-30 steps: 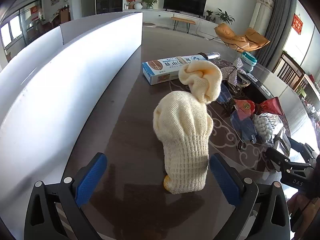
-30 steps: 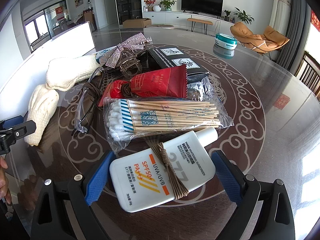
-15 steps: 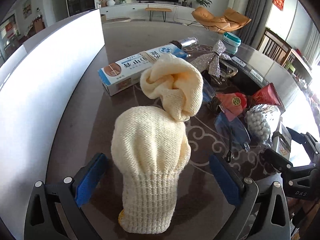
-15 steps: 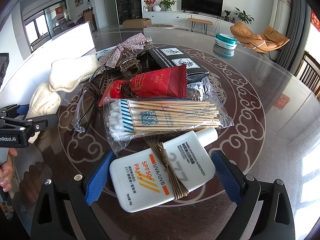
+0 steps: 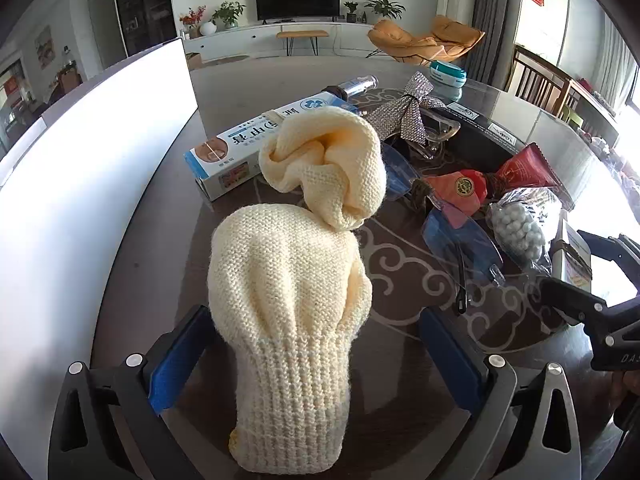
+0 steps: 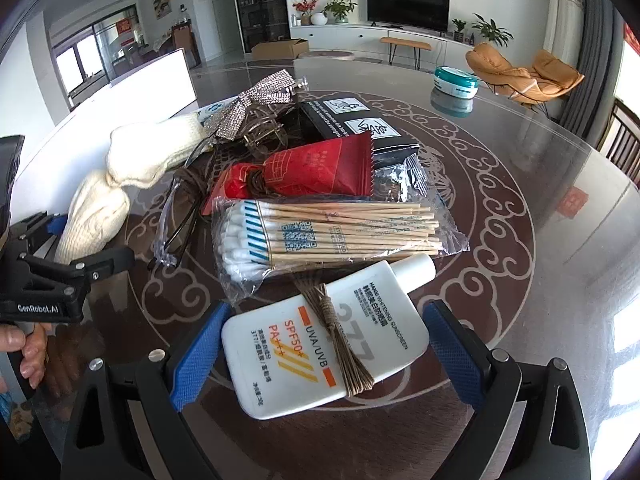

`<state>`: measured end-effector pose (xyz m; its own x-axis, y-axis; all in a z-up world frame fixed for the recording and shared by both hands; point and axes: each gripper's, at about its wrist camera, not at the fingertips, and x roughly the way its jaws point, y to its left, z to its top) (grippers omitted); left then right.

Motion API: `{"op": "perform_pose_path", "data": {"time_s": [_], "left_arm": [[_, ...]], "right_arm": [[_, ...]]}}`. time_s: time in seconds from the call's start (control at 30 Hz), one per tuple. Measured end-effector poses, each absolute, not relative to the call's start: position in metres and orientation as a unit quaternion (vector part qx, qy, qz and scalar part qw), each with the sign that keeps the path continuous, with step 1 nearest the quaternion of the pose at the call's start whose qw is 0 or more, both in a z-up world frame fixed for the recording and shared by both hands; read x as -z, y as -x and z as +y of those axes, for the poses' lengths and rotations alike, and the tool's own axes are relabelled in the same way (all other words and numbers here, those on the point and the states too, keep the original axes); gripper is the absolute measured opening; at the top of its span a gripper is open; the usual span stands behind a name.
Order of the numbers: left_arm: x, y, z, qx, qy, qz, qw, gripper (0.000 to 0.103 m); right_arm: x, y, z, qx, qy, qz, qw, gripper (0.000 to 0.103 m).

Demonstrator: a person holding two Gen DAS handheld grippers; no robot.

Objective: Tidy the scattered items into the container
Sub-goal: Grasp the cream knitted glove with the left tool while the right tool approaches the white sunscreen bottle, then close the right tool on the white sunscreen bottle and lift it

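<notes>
The left gripper (image 5: 316,356) is spread wide, its jaws flanking the ribbed cuff of one cream knitted glove pair (image 5: 292,308) lying knotted on the dark glass-topped table (image 5: 160,248). The right gripper (image 6: 324,352) is likewise spread wide around one white plastic sunscreen bottle (image 6: 320,340) bound with brown twine. Just beyond it lies one clear packet of wooden cotton swabs (image 6: 328,232). The white-walled container (image 5: 92,152) stands left of the left gripper.

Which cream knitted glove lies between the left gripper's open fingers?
The flat cream knitted glove, ribbed cuff toward the left gripper; the bunched cream glove lies beyond it.
</notes>
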<state>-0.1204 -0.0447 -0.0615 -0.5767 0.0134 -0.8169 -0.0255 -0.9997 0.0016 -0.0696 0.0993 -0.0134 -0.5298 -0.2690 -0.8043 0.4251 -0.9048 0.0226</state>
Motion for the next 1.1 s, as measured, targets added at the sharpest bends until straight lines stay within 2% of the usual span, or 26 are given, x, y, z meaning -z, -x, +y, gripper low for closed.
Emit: {"op": "perform_pose_path", "data": {"time_s": [0.03,0.47,0.6,0.8,0.87,1.03,1.1], "left_arm": [[0.061,0.121,-0.045,-0.888,0.46,0.007,0.011,0.103],[0.061,0.119,-0.045,-0.888,0.459,0.005,0.011,0.103],[0.061,0.119,-0.045,-0.888,0.459,0.005,0.01,0.103],[0.06,0.12,-0.046,-0.888,0.459,0.005,0.008,0.103],[0.06,0.122,-0.048,-0.887,0.461,0.006,0.013,0.103],[0.058,0.132,-0.053,-0.861,0.503,0.035,0.063,0.103],[0.056,0.138,-0.057,-0.84,0.539,0.034,0.054,0.103]], "right_arm": [[0.013,0.068,0.098,0.868,-0.442,0.107,0.201,0.097],[0.003,0.035,0.174,0.855,-0.488,0.079,0.154,0.097],[-0.006,0.035,0.168,0.864,-0.477,0.05,0.154,0.097],[0.007,0.052,0.14,0.861,-0.491,0.074,0.112,0.096],[0.008,0.052,0.143,0.864,-0.49,0.059,0.103,0.096],[0.007,0.058,0.143,0.854,-0.506,0.059,0.102,0.097],[0.006,0.06,0.144,0.844,-0.518,0.069,0.12,0.097]]}}
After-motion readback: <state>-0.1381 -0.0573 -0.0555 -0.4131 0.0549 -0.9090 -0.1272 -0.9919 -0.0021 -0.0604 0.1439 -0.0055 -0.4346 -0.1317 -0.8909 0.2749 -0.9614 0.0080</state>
